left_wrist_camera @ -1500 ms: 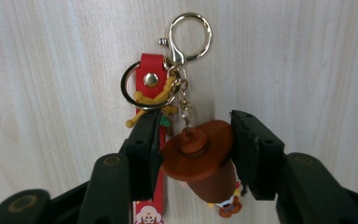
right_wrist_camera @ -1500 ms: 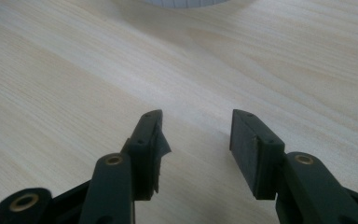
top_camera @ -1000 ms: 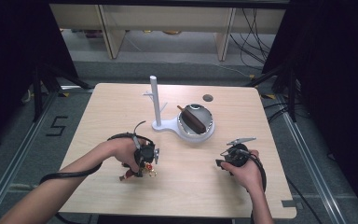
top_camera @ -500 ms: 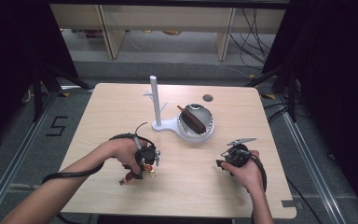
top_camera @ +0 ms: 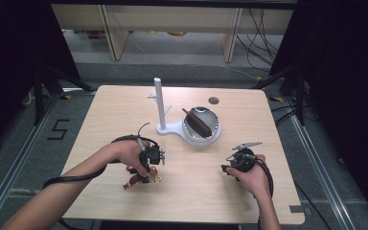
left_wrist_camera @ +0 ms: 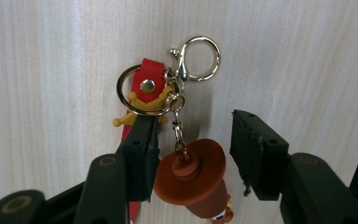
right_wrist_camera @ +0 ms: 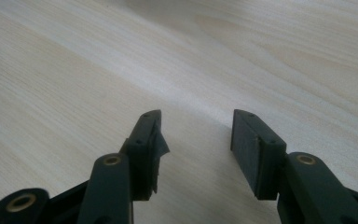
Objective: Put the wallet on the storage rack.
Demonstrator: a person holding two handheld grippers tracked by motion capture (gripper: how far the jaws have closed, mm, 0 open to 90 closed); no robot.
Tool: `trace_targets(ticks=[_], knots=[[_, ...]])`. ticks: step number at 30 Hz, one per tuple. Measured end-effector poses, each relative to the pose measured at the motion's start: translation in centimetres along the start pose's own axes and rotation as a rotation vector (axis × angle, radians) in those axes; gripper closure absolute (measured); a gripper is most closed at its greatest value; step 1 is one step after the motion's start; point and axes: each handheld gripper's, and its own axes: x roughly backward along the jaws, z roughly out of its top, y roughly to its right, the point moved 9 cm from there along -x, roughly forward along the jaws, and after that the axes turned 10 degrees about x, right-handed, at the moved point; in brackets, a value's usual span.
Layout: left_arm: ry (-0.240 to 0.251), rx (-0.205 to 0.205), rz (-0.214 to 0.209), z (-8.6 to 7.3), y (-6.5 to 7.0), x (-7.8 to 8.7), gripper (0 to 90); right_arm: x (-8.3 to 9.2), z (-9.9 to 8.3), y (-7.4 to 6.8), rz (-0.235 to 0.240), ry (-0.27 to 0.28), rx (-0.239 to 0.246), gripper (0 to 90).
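Since a second ago the left hand (top_camera: 127, 154) has drawn back a little toward the near edge of the table, carrying the left gripper (left_wrist_camera: 193, 135) with it, while the white peg stand and the bowl have stayed put. That gripper now points down at the pale wooden table (top_camera: 115, 108), its jaws spread apart, with a brown hat-shaped keychain charm (left_wrist_camera: 191, 177) lying between them on the wood. The left jaw touches or overlaps the red leather strap with a brass rivet (left_wrist_camera: 145, 91); I cannot tell whether it presses on it. A gold split ring (left_wrist_camera: 140, 93), a yellow crown-like piece (left_wrist_camera: 133, 105) and a gold lobster clasp with its round ring (left_wrist_camera: 198, 58) lie just beyond the jaw tips, joined to the charm by a short chain. In the high view the keychain shows as a small red and brown cluster (top_camera: 141, 179) under the left hand.

The right gripper (right_wrist_camera: 196, 135) rests low over bare wood at the right side, held in the right hand (top_camera: 249, 175), jaws parted with nothing between them.

Well apart from both, toward the table's middle, stands a white plastic peg stand with short side arms (top_camera: 159, 103), and touching its base a shiny metal bowl (top_camera: 211, 120) holding a dark brown stick-like object (top_camera: 196, 122). A small dark round hole (top_camera: 213, 100) lies beyond the bowl.
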Motion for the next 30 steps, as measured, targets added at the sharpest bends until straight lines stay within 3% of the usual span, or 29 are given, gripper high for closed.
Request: trace_targets(ticks=[6,8,11,13,17,18,23,30], knots=[[-0.011,-0.036,-0.007,0.3,-0.1,0.0,60.7,0.0,0.0,-0.1,0.002,0.001,-0.007,53.9],[-0.005,-0.016,-0.026,0.4,0.1,-0.1,65.2,0.0,-0.1,-0.2,0.006,-0.003,-0.025,53.9],[-0.015,-0.021,-0.031,0.5,0.0,-0.2,70.0,-0.3,0.1,-0.2,0.005,0.017,-0.019,53.9],[-0.013,-0.007,-0.039,0.6,0.2,-0.2,73.9,-0.1,-0.1,-0.4,0.016,-0.004,-0.019,53.9],[-0.013,-0.012,-0.023,0.6,0.4,0.0,79.0,-0.1,-0.2,-0.2,0.01,-0.005,0.002,53.9],[0.0,-0.028,-0.006,0.7,0.3,0.1,85.7,-0.1,-0.2,-0.2,0.009,-0.005,-0.001,53.9],[0.034,-0.082,0.064,0.5,0.1,0.9,86.4,-0.1,-0.2,-0.3,0.012,-0.003,-0.001,53.8],[0.116,-0.075,0.13,-0.3,-0.1,2.3,86.5,-0.1,-0.1,-0.3,0.009,-0.002,-0.008,53.7]])
